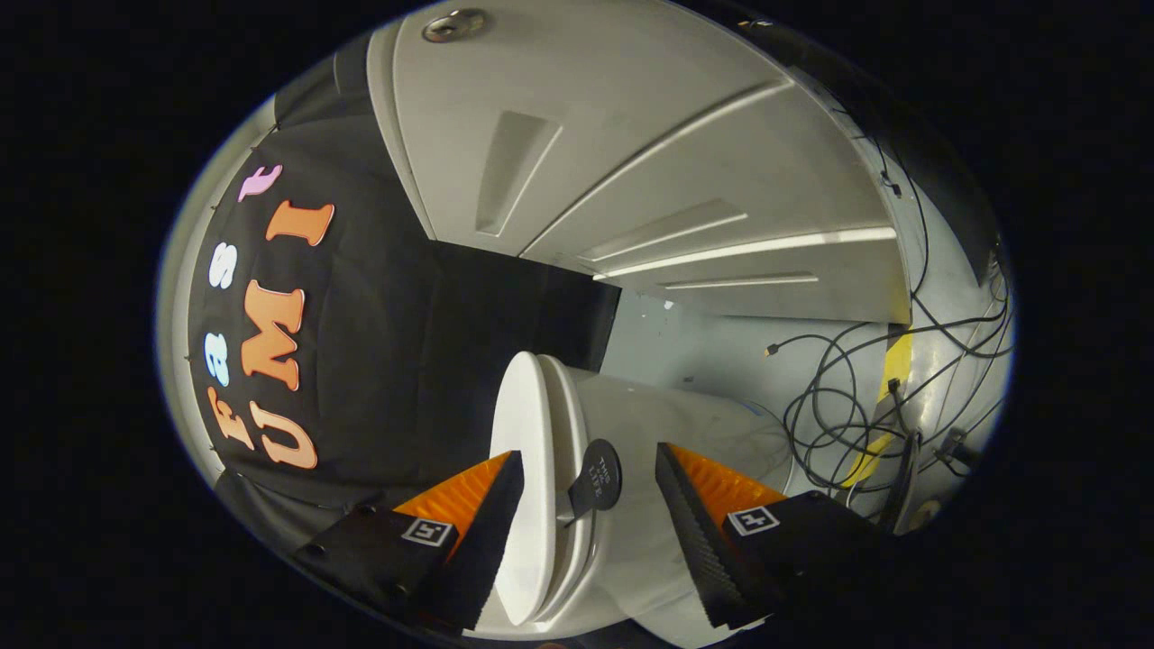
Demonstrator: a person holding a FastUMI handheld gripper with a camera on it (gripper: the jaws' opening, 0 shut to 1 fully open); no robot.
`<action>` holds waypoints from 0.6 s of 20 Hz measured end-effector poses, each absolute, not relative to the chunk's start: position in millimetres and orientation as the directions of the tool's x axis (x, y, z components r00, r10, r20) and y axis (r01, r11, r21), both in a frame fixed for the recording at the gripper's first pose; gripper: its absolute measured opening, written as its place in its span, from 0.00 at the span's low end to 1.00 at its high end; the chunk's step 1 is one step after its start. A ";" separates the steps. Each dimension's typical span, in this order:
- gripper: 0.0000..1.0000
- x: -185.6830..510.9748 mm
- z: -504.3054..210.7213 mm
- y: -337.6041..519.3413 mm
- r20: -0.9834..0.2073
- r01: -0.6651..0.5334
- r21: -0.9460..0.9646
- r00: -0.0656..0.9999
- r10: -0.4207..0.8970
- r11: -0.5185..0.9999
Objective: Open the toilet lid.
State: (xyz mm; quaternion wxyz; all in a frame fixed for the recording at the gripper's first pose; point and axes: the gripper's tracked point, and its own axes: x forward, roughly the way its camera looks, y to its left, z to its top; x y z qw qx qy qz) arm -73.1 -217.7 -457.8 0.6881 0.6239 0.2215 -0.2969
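Gripper (588, 469): fingers spread wide apart, a broad gap between them, nothing pressed by either one. One fingertip (505, 473) sits at about 7 o'clock from the view's centre, the other at about 5 o'clock. Both fingers run forward and converge slightly toward 12 o'clock. Ribbed pad faces turned inward, facing each other across the gap. A square marker tag sits on each finger's base block. Camera rolled hard to one side, so the gripper is held rotated about its long axis.
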 end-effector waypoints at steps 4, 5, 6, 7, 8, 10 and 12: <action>0.79 -72.1 -466.2 -217.9 -0.678 0.687 0.724 0.725 -0.121 0.062; 0.75 -69.5 -468.7 -217.9 -0.678 0.687 0.723 0.726 -0.115 0.073; 0.64 -67.3 -469.9 -215.6 -0.681 0.688 0.721 0.725 -0.104 0.076; 0.58 -66.5 -475.2 -215.0 -0.689 0.695 0.714 0.719 -0.093 0.079; 0.46 -63.8 -478.1 -211.9 -0.686 0.690 0.719 0.723 -0.082 0.076; 0.36 -61.8 -476.4 -212.5 -0.683 0.688 0.722 0.726 -0.083 0.072; 0.33 -62.6 -479.6 -214.5 -0.686 0.692 0.718 0.722 -0.090 0.078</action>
